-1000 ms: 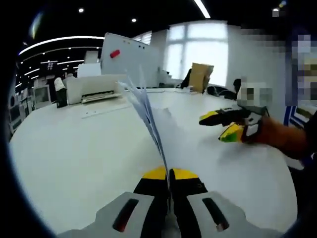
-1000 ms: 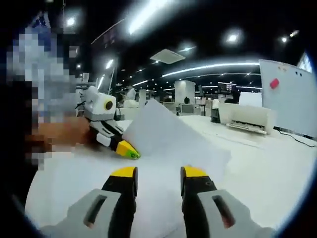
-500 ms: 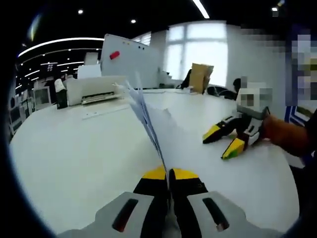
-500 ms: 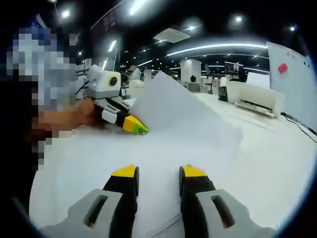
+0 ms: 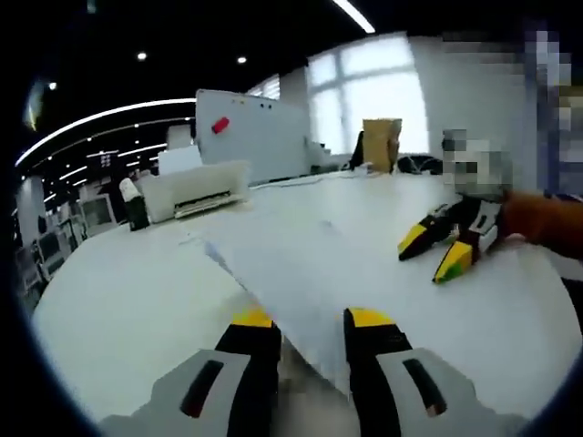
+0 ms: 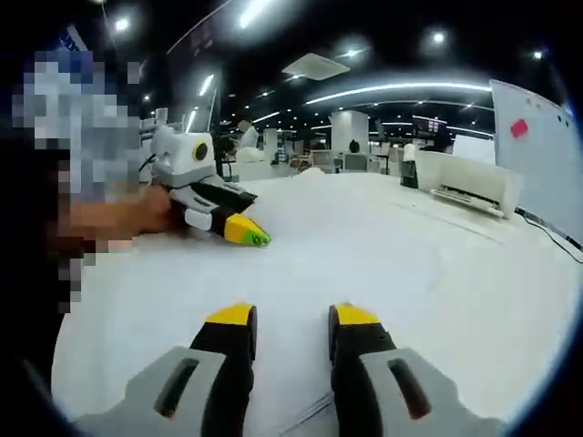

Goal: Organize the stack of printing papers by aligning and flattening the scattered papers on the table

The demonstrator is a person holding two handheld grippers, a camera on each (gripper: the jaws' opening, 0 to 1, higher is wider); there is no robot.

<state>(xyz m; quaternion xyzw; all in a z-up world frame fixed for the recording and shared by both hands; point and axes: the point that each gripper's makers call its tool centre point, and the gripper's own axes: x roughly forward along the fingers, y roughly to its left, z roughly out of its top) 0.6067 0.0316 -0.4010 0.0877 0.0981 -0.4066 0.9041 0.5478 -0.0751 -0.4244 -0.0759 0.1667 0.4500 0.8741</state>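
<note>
The left gripper (image 5: 311,320) is spread, its jaws either side of the papers (image 5: 291,264) lying flat on the white desk (image 5: 118,300). The right gripper (image 6: 288,317) hovers over the sheets with jaws apart, holding nothing. A printer (image 5: 193,187) sits at the desk's far edge.

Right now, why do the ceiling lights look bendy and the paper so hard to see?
Left gripper view: the fisheye lens curves the ceiling light strip, and the papers are slightly blurred. Right gripper view: white papers blend into the white table.
</note>
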